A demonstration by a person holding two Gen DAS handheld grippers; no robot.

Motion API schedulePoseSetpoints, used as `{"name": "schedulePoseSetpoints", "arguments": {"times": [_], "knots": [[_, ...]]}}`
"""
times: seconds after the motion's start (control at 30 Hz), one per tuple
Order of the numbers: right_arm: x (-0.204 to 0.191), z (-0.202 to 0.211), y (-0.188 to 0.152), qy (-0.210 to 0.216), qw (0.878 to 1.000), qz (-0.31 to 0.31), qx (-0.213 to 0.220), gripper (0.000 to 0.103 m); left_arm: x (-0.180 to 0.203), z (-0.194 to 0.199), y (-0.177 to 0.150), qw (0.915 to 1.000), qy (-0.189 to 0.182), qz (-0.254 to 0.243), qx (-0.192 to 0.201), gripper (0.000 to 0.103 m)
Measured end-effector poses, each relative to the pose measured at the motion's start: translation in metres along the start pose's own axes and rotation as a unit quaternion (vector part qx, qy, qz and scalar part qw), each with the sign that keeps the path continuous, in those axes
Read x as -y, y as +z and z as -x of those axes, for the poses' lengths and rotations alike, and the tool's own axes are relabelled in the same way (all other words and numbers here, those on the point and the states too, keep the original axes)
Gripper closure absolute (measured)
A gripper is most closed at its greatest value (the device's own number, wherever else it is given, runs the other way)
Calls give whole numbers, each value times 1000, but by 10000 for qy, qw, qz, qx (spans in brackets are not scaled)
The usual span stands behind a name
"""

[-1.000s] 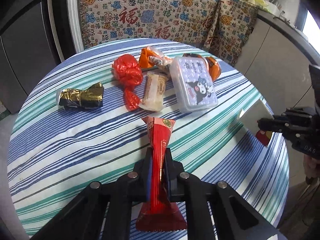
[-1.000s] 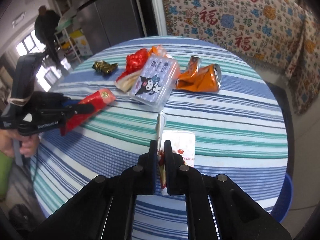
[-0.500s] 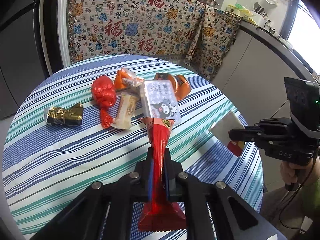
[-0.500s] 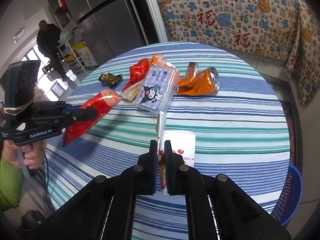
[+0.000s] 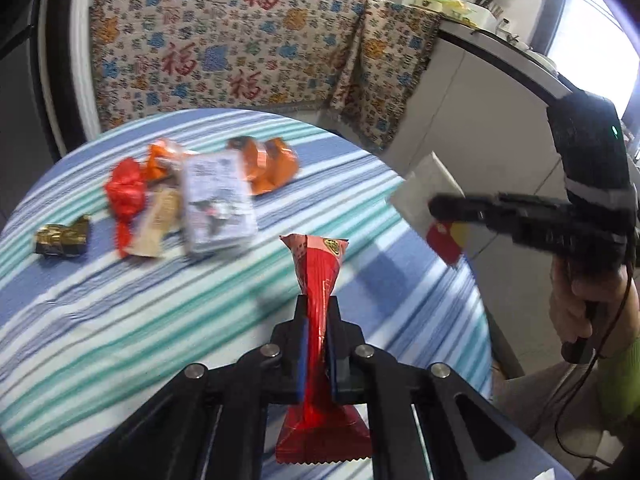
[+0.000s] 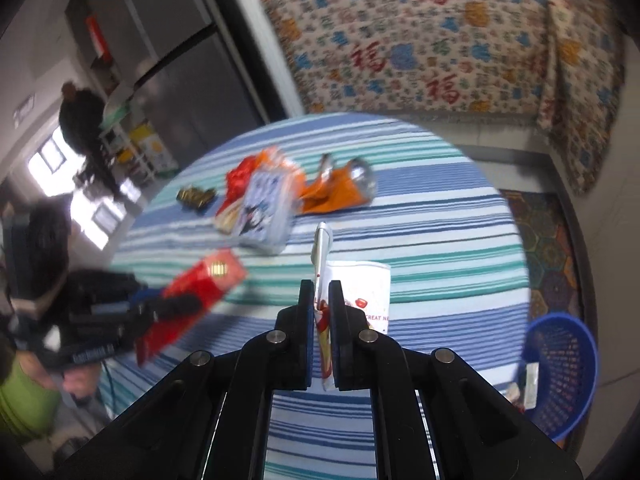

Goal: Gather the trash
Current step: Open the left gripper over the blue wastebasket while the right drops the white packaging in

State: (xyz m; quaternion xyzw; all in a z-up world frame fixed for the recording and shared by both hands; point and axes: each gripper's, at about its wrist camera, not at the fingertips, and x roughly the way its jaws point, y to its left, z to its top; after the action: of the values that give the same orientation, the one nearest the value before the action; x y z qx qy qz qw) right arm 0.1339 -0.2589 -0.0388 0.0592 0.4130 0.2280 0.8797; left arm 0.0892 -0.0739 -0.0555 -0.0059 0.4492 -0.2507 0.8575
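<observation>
Beyond the table's right edge (image 6: pixel 516 240) a blue basket (image 6: pixel 568 364) sits on the floor. Both lifted above the striped cloth, the left gripper (image 5: pixel 316 312) clamps a red wrapper (image 5: pixel 318 272), the right gripper (image 6: pixel 320 292) a white packet (image 6: pixel 360 288) (blurred).

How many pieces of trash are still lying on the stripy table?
6, all in the far cluster: gold wrapper leftmost, red wrapper, beige bar wrapper, orange wrapper behind, cartoon pack, crushed orange can rightmost. More may hide underneath.
</observation>
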Motion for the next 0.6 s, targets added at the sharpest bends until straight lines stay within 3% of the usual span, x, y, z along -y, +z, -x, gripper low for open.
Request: {"name": "schedulePoseSetpoints", "arguments": {"times": [0.23,0.43,0.6], "knots": [[118,65,-4,-794,9918,-890,461,97,86,-40,31,9972,-671,-329,-84,96],[217,95,-28,-1593,9719,-1703,317,97,162,-103,62,9921,-1024,-612,-380,96],[267,102,-47,-1930,9593,-2053,191,97,202,-162,74,9885,-1240,-550,-671,96]]}}
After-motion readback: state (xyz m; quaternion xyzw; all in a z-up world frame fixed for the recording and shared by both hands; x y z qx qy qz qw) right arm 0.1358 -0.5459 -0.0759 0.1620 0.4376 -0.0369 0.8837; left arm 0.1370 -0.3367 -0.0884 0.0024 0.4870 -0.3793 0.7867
